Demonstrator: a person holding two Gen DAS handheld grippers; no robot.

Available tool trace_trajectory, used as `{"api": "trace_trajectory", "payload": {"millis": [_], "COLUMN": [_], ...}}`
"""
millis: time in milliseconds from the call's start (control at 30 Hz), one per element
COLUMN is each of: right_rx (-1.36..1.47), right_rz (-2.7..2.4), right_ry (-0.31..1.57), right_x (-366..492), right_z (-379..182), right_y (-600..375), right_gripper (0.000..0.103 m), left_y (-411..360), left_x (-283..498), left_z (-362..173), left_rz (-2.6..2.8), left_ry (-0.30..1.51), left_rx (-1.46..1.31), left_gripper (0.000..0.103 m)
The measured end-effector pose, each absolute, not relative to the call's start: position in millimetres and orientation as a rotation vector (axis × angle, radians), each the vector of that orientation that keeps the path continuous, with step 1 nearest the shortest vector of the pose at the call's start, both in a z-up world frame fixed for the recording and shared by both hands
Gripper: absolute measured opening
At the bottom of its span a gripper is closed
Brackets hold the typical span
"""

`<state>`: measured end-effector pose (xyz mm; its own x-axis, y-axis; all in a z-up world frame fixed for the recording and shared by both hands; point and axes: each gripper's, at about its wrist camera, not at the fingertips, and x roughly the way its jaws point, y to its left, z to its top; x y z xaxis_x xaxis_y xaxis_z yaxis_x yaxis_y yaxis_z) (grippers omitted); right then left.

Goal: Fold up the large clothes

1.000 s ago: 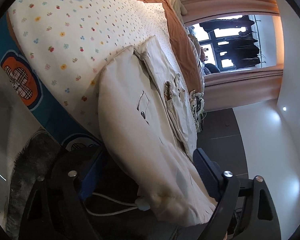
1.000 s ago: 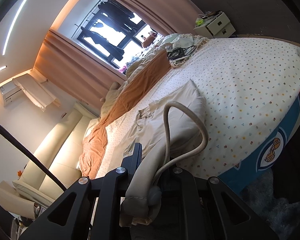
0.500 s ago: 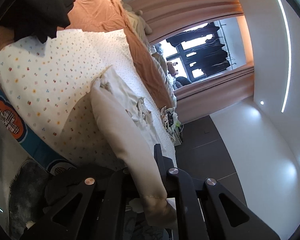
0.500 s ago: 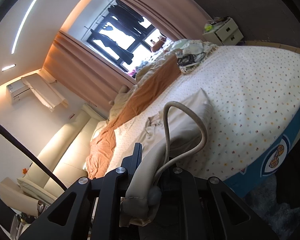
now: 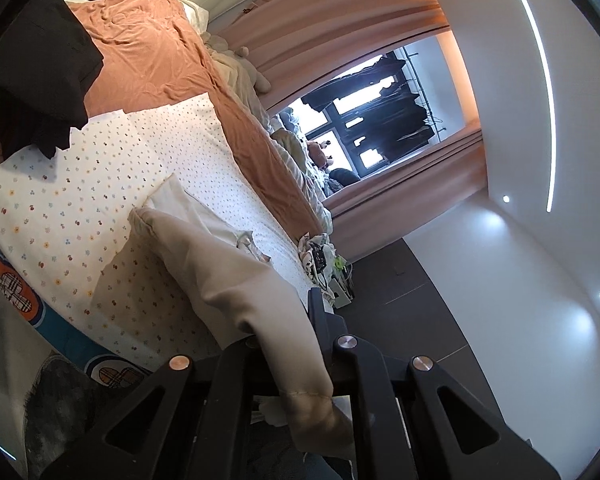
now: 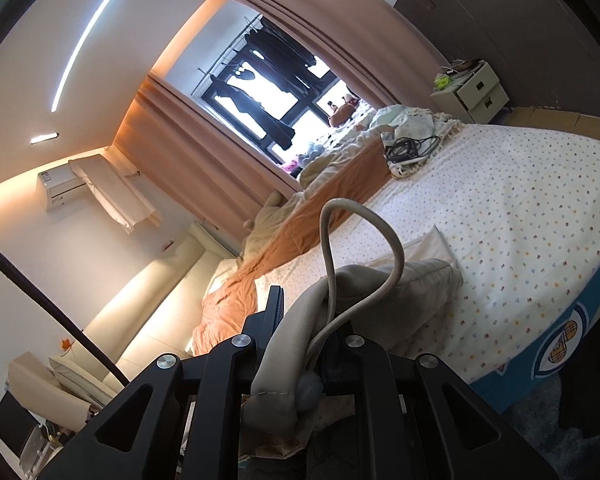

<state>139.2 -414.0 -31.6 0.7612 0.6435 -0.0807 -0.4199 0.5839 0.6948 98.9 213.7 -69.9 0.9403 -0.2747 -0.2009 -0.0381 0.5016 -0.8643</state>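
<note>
There is one large cream garment (image 5: 220,264) here and two grippers, each clamped on an end of its near hem, so the cloth is lifted off the front edge of the bed (image 5: 60,208) while its far part lies on the dotted sheet. The left gripper (image 5: 290,344) has its jaws pressed together on the folded cream edge, with the stitched hem corner hanging out below them. The right gripper (image 6: 300,340) is likewise closed tight on a bunch of the same cloth, and one cream drawstring (image 6: 364,216) stands up from that grip in a tall loop, ending in a pale toggle just under the jaws. The garment's long axis runs from the grippers away across the bed toward the far side, where the window (image 6: 268,92) is; seen from the left wrist it rises as a narrow ridge and widens to a flat pale panel on the sheet. I count one orange blanket (image 5: 160,52) spread along the far half of the bed, one dark piece of clothing (image 5: 32,80) hanging in at the left of that view, one heap of dark cables (image 6: 410,148) on the sheet near the window end, one small drawer cabinet (image 6: 476,92) beside the bed, and one pale sofa (image 6: 112,344) along the wall
</note>
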Motion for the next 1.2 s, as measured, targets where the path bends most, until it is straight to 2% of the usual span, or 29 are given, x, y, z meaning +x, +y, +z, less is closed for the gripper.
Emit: {"api": "trace_trajectory", "payload": {"millis": [633, 1200], "right_rx": [0.76, 0.783], "right_rz": [0.608, 0.479], "right_ry": [0.384, 0.551], "right_x": [333.5, 487.1], "right_z": [-11.9, -57.0], "right_y": [-344.4, -278.9], "right_gripper": [0.011, 0.011], "left_y": [257.9, 282.2], "left_x": [279.8, 427.0], "left_z": [-67.6, -150.9], "left_rz": [-0.087, 0.002], "left_ry": [0.441, 0.635], "left_rx": [-1.05, -1.064], "left_gripper": [0.009, 0.009]}}
